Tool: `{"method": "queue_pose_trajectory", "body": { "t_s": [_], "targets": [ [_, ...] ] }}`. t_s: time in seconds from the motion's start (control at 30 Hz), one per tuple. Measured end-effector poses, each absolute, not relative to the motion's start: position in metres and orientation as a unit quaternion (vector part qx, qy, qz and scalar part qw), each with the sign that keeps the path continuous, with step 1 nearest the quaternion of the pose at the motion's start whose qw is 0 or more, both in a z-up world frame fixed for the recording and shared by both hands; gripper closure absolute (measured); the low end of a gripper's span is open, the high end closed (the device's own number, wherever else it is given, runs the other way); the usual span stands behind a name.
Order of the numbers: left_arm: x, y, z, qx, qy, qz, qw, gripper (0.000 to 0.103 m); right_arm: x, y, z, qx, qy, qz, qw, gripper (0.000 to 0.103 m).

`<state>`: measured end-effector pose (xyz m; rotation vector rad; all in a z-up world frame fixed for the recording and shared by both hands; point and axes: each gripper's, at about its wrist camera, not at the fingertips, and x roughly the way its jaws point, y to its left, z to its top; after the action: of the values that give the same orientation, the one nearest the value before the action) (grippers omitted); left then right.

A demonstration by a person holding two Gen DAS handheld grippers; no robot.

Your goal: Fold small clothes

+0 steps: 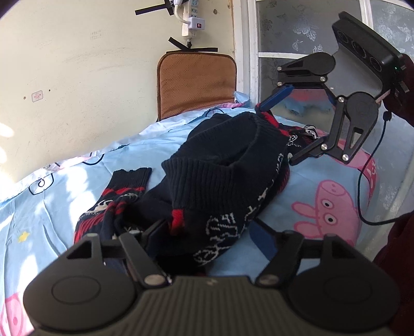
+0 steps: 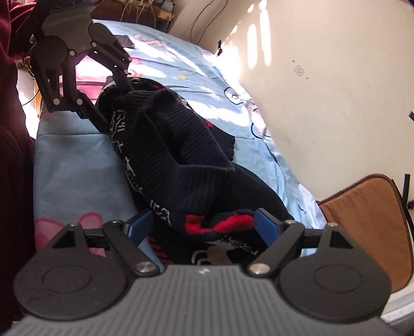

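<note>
A dark navy knitted sweater with red and white patterns lies bunched on a light blue cartoon-print bedsheet. One sleeve stretches out to the left. At the bottom of the left wrist view my left gripper stands open, its jaws wide apart around the near hem. My right gripper is open at the sweater's far end, one blue finger by the red-edged rim. In the right wrist view the sweater lies between my open right gripper and my open left gripper.
A brown padded cushion leans on the cream wall behind the bed, also seen as the cushion. A power strip hangs on the wall. A frosted window is at the right. A black cable trails over the sheet. A dark red sleeve is at the left.
</note>
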<state>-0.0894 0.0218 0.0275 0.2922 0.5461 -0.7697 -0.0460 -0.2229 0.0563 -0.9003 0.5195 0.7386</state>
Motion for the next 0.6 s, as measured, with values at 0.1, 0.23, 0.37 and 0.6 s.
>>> {"method": "queue_pose_trajectory", "body": {
  "t_s": [0.1,0.23,0.37,0.6],
  "targets": [
    [-0.083,0.016,0.023,0.143,0.263,-0.364,0.882,0.036,-0.029,-0.217,0.046,-0.429,0.268,0.351,0.788,0.015],
    [-0.082,0.016,0.023,0.151,0.246,-0.326,0.900,0.087,-0.015,-0.227,0.037,-0.408,0.291,0.298,0.812,0.076],
    [-0.091,0.028,0.044,0.140,0.195,-0.306,0.921,0.092,-0.032,-0.238,0.060,-0.364,0.229,0.255,0.866,0.089],
    [-0.101,0.026,0.102,0.162,0.065,-0.220,0.960,0.092,-0.055,-0.213,0.098,-0.352,0.066,0.092,0.929,0.091]
  ]
}}
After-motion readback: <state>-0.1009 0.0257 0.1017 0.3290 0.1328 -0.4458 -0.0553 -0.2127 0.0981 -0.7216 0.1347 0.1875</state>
